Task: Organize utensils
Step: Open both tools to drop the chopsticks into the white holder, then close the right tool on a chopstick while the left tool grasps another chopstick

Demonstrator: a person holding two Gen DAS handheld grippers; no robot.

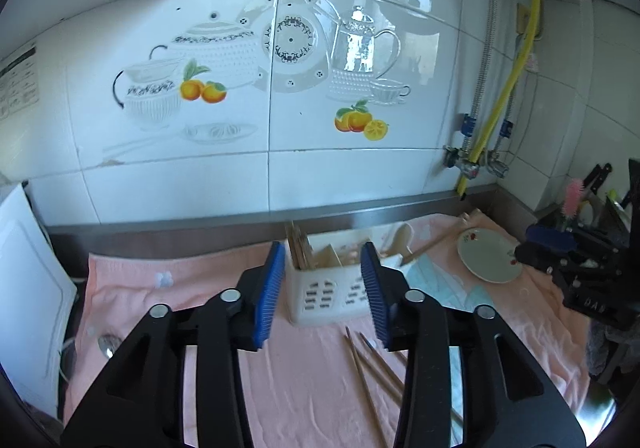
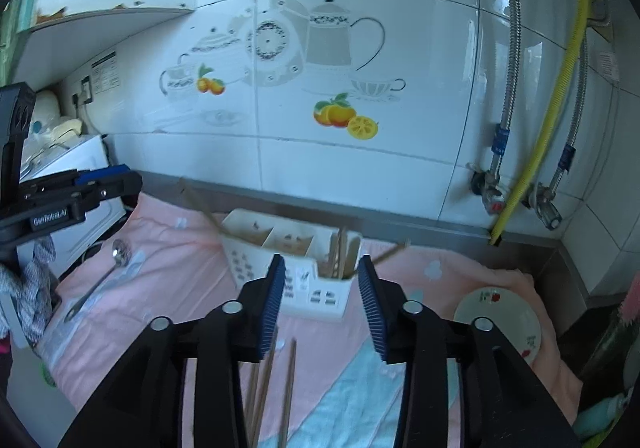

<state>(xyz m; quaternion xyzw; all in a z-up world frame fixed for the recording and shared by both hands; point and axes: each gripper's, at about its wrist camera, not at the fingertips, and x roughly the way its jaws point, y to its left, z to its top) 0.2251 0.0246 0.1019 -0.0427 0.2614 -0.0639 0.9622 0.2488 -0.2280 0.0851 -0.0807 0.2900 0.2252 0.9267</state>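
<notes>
A white slotted utensil caddy (image 1: 326, 294) (image 2: 296, 272) stands on a pink towel (image 1: 168, 304) near the wall, with wooden chopsticks (image 1: 301, 250) (image 2: 339, 254) upright in one compartment. Several loose chopsticks (image 1: 374, 364) (image 2: 272, 388) lie on the towel in front of it. A metal spoon (image 2: 110, 268) (image 1: 107, 344) lies to the left. My left gripper (image 1: 326, 292) hovers open in front of the caddy, nothing between its blue pads. My right gripper (image 2: 322, 298) is also open and empty, just short of the caddy. A wooden utensil (image 1: 424, 246) rests behind the caddy.
A small flowered plate (image 1: 490, 256) (image 2: 502, 318) sits on the towel at the right. A white cutting board (image 1: 28, 288) leans at the left. Yellow and metal hoses (image 2: 540, 144) with valves run down the tiled wall at the right. A dark rack with a pink brush (image 1: 574, 200) stands far right.
</notes>
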